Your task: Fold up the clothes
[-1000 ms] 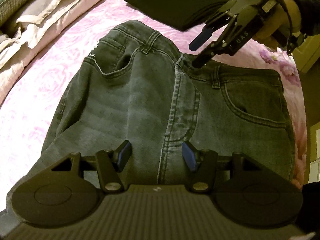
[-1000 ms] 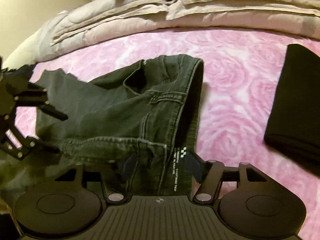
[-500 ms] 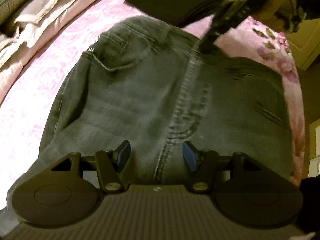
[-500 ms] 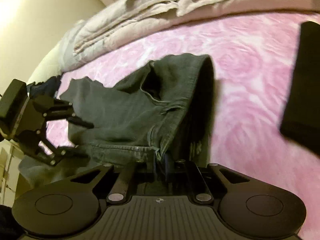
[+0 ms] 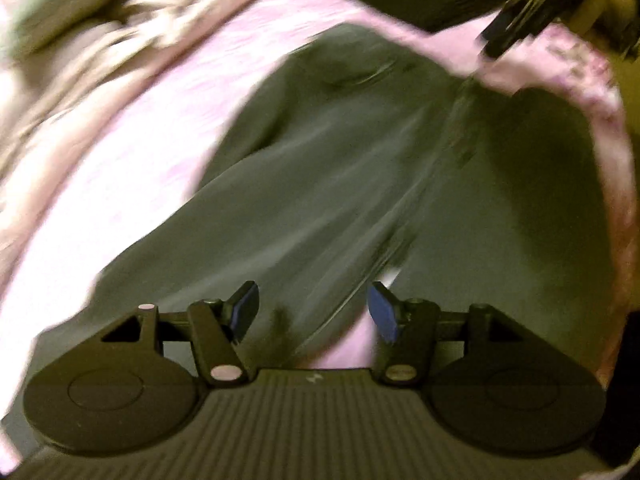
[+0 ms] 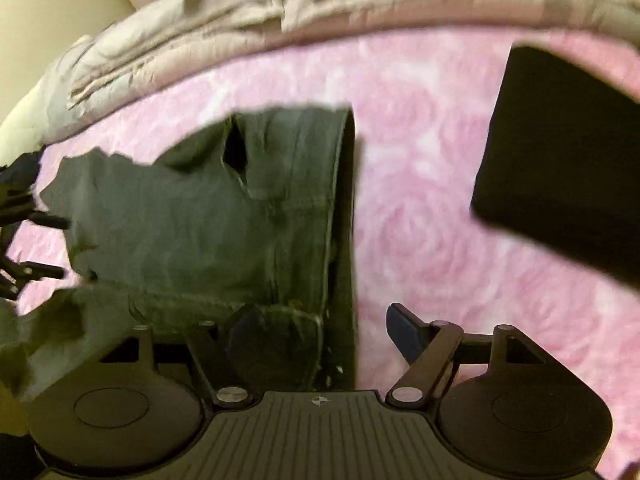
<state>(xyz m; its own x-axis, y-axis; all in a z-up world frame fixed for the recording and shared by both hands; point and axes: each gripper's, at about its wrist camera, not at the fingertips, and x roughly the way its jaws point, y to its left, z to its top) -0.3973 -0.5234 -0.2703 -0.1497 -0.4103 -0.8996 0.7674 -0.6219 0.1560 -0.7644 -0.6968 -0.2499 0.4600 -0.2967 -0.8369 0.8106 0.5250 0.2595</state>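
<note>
A bed with a pink rose-patterned sheet carries everything here, with a heap of beige bedding along its far edge. On the sheet lie dark grey jeans, spread front-up with both legs side by side in the blurred left wrist view; the waistband end sits nearest the right gripper. Its jaws have just been opening and now stand apart, the waistband lying loose between them with no pad pressing on it. The left gripper hovers over the crotch and upper legs with its jaws apart and nothing between them. Well apart from the jeans, a black garment already lies folded flat. Judging from this, one item looks done, while the jeans appear barely started: no leg is yet laid over the other, and the lengthwise folds remain.
</note>
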